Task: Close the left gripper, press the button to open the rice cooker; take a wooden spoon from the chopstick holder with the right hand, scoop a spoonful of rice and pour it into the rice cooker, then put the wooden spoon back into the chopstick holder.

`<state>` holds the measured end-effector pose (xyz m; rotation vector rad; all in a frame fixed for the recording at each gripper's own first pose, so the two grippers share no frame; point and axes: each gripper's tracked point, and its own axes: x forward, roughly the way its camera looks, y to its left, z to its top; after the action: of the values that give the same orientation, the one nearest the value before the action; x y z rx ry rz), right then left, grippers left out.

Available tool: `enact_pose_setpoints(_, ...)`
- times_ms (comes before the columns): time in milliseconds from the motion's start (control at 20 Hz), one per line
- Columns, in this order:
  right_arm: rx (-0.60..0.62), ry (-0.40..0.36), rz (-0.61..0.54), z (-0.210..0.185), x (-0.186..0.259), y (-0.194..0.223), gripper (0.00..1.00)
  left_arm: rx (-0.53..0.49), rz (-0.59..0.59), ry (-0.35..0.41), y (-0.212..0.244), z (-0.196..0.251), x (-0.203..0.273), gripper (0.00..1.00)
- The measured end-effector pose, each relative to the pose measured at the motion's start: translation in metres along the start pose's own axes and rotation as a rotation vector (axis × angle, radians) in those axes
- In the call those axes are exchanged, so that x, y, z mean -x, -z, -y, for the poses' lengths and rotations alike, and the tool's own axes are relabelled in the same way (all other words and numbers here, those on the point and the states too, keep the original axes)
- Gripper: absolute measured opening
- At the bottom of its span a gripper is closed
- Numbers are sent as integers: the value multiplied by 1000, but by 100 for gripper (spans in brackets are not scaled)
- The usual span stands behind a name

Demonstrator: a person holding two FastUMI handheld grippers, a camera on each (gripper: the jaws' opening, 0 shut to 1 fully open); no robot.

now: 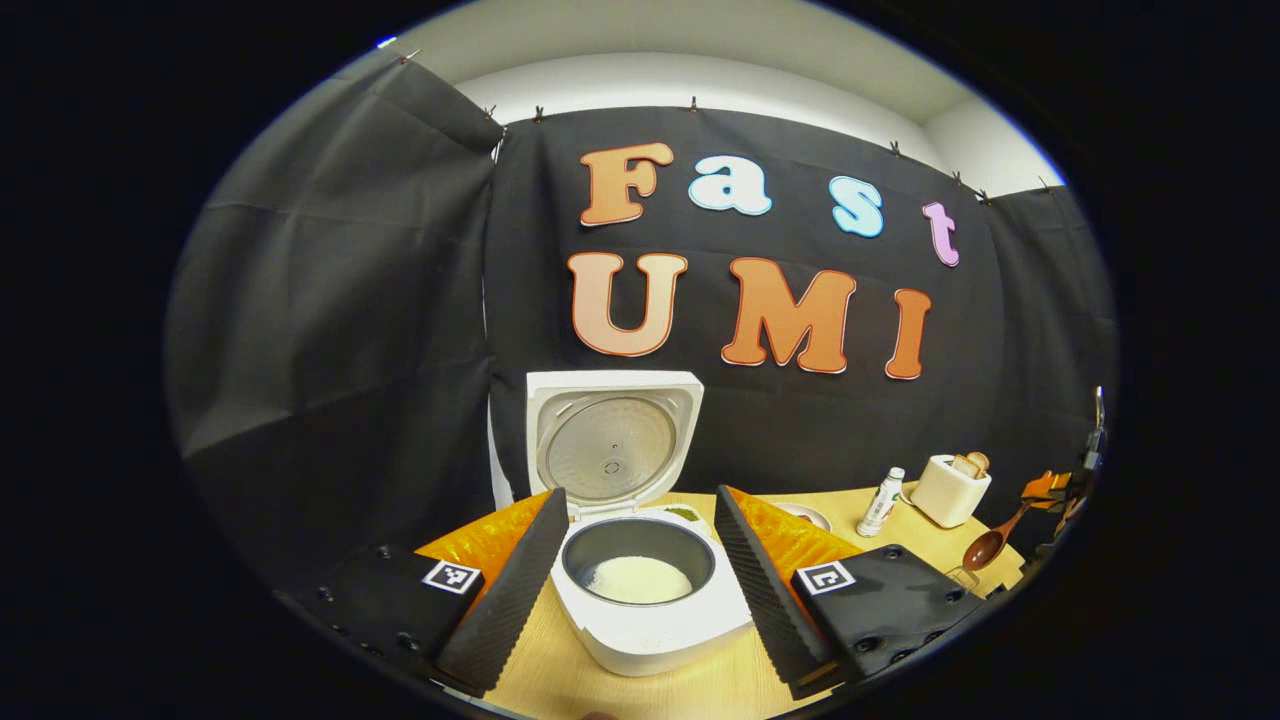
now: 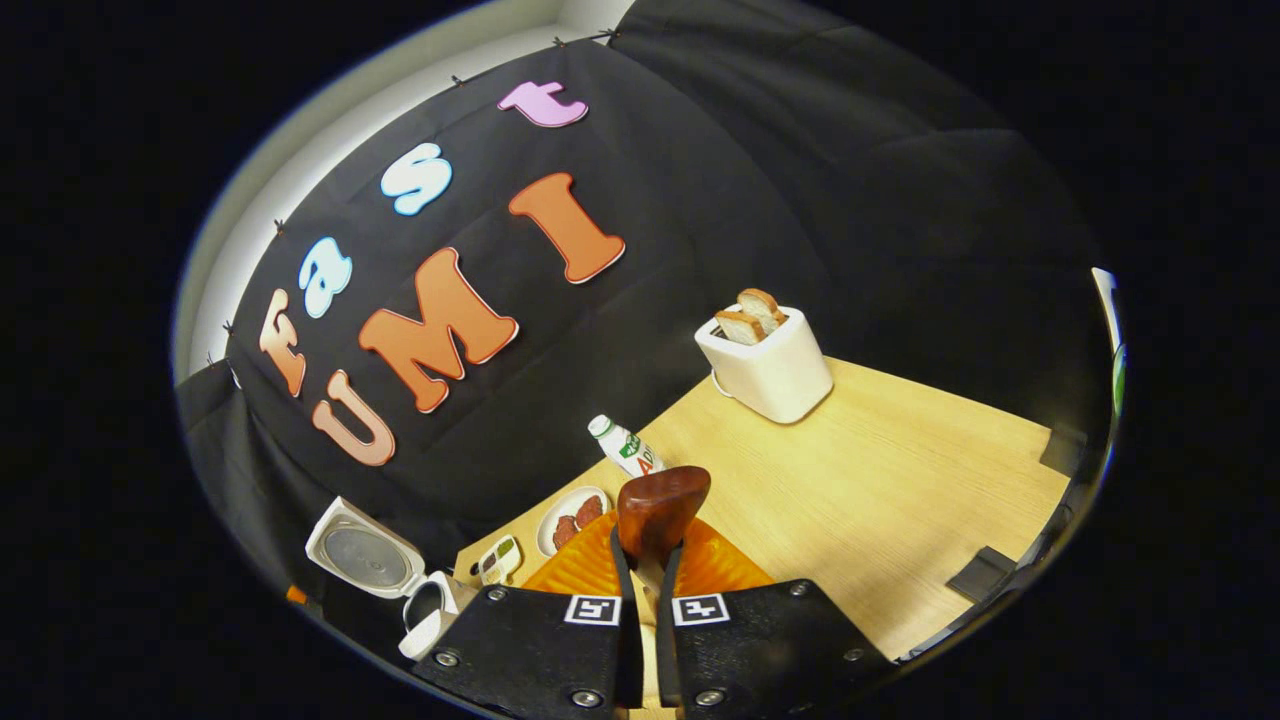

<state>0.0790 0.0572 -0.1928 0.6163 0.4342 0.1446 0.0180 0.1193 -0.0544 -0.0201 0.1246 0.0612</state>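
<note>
While the rice cooker is standing lid-up on the tabletop, left gripper fingers are hanging spread wide. Right gripper fingers are pinching the wooden spoon.

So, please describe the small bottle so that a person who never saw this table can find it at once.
Start at the white toaster with bread slices in it, at the far edge of the wooden table by the black wall. The bottle stands just beside it, towards the rice cooker. It is the one slim white thing there, with a green label.
</note>
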Motion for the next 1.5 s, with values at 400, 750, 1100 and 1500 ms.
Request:
enact_pose_setpoints(400,38,-5,-36,26,-13,37,5,-3,-2,-19,-8,8,10,99)
enact_pose_setpoints(750,51,-19,-52,40,-27,61,7,-30,-7,-63,-11,3,30,100)
enact_pose_setpoints(1100,43,-1,-65,43,-30,71,26,-14,-23,-82,-6,0,40,100)
enact_pose_setpoints(1500,125,105,-24,51,-39,43,95,6,-28,-78,-8,-3,42,100)
